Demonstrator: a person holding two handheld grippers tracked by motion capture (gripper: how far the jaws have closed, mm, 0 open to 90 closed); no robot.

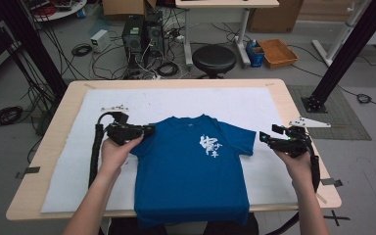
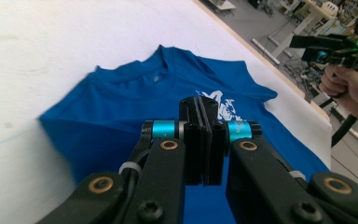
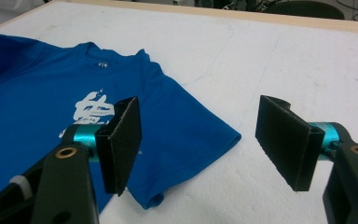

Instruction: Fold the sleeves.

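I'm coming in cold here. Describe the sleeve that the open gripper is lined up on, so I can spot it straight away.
Start from the white mat covering the wooden table, then find the blue T-shirt lying front-up on it. The sleeve juts toward the right gripper, flat on the mat, just right of the white chest print. The opposite sleeve is folded in beside the left gripper.
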